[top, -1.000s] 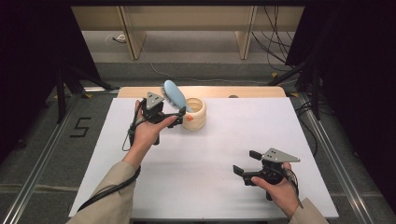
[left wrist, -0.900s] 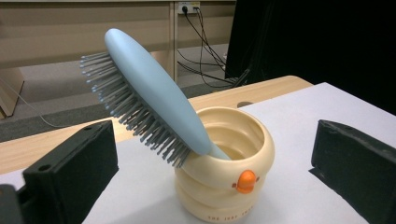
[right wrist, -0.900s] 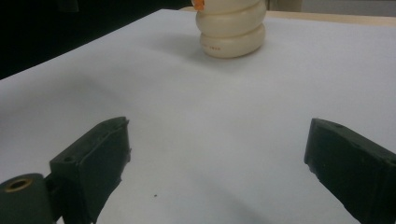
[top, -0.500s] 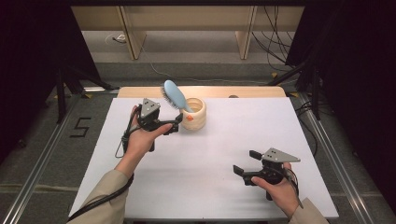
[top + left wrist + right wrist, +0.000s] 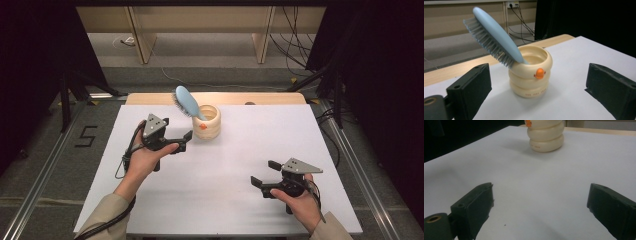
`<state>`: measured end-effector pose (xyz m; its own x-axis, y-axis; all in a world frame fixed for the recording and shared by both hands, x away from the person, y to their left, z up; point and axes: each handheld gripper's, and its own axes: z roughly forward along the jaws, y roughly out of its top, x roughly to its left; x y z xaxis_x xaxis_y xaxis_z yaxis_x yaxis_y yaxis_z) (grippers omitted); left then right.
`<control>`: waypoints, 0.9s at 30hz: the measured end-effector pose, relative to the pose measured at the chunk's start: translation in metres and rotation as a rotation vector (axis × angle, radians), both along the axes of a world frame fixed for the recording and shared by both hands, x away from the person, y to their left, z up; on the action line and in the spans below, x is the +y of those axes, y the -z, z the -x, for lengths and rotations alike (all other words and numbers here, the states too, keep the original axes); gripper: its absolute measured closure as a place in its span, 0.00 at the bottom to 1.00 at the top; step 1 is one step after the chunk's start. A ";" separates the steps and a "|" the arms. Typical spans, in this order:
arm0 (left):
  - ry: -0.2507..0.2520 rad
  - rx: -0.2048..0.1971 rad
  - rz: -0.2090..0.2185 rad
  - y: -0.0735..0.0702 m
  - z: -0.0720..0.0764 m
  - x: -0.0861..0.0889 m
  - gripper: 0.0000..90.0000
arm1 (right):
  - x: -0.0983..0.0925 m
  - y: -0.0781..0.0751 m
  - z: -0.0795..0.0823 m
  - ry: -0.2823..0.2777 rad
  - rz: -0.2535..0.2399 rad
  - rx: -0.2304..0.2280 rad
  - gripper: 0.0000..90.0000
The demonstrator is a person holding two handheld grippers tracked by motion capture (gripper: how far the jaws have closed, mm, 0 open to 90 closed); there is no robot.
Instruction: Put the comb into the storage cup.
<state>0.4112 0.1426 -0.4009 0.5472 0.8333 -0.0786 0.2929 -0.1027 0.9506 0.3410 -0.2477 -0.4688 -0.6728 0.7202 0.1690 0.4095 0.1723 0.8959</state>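
Withdrawn from the brush since a second ago, the left tongs are now seen just beside the cup, toward the person, with jaws spread wide and nothing between them; at that earlier moment they were up at the brush handle.

A pale blue hairbrush has been left standing in a cream ribbed cup, handle end down inside and head leaning out over the rim, bristles facing down and to the left in the left gripper view. It is judged that the rim carries the brush's weight, which is why the brush stays tilted without being held. An orange beak-like knob is borne on the cup's front. The cup is set near the far edge of the white desk, left of its middle.

The left tongs are aimed at the cup, so that cup and brush are framed between the two black jaws in the left gripper view; apparently they have been backed off just far enough to clear the brush.

The right tongs are held low over the near right part of the desk, well apart from the cup, jaws likewise spread and empty, seemingly kept idle.
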 end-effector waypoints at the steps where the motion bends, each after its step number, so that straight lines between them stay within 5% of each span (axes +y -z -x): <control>1: 0.004 0.008 -0.003 0.001 0.002 0.001 0.06 | 0.000 0.000 0.000 0.000 0.001 0.000 0.09; 27: 0.146 0.016 -0.127 0.033 0.033 0.021 0.09 | -0.016 -0.003 0.000 0.009 0.007 -0.010 0.09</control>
